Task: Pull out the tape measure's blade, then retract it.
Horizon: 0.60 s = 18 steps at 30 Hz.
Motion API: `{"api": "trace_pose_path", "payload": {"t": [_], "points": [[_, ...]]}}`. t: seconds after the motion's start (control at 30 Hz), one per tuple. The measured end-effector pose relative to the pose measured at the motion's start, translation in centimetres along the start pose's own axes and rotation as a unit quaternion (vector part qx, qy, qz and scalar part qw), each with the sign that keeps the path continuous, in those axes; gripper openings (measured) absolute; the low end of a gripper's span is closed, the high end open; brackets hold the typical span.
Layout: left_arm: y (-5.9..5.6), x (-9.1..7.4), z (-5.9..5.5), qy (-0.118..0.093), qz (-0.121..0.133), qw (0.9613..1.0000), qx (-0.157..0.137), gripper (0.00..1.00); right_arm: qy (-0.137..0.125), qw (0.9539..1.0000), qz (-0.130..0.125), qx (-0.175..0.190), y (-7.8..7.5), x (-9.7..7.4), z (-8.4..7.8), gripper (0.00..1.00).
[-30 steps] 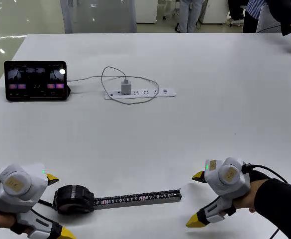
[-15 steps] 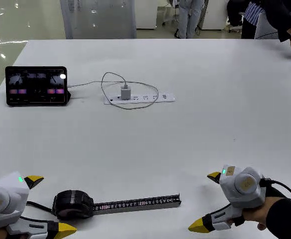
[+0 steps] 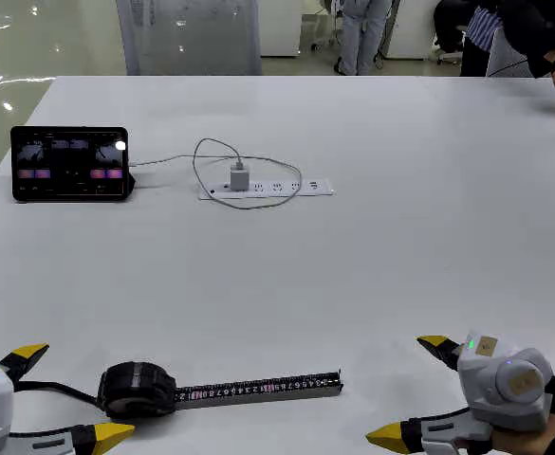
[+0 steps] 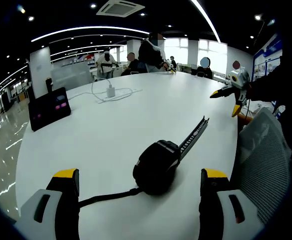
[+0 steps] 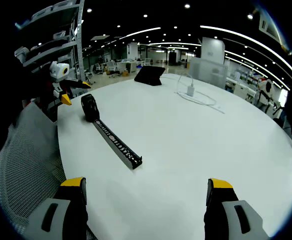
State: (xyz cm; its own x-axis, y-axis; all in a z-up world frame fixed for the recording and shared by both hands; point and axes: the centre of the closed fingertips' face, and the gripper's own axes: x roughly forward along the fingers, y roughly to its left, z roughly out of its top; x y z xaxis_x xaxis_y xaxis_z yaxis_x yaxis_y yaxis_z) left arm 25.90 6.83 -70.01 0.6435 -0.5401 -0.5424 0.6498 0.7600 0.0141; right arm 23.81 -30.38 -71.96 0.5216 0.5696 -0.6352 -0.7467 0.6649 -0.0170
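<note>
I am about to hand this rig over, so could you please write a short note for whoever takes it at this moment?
Left gripper: open, empty, just left of the tape case, not gripping it.
Right gripper: open, empty, off to the right of the blade tip.
The case lies on the table near the person, with the blade out flat to its right.
Done: blade pulled out.
Left to do: retract the blade.

Black tape measure, blade out
</note>
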Motion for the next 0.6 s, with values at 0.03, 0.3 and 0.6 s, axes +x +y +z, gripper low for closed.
{"api": "trace_pose_path", "payload": {"t": [0.03, 0.3, 0.6], "points": [[0.0, -0.1, -0.3, 0.001, 0.0, 1.0, 0.0, 0.99, 0.001, 1.0, -0.004, 0.004, -0.1, -0.3, -0.1, 0.99], [0.8, -1.7, -1.3, 0.0, 0.021, 0.9997, -0.013, 0.99, -0.001, 0.9997, -0.014, 0.022, 0.1, -2.0, -1.2, 0.99], [0.9, -2.7, -2.3, 0.005, 0.03, 0.9993, -0.023, 0.99, 0.002, 0.9989, -0.022, 0.042, 0.6, -2.9, -2.7, 0.99]]}}
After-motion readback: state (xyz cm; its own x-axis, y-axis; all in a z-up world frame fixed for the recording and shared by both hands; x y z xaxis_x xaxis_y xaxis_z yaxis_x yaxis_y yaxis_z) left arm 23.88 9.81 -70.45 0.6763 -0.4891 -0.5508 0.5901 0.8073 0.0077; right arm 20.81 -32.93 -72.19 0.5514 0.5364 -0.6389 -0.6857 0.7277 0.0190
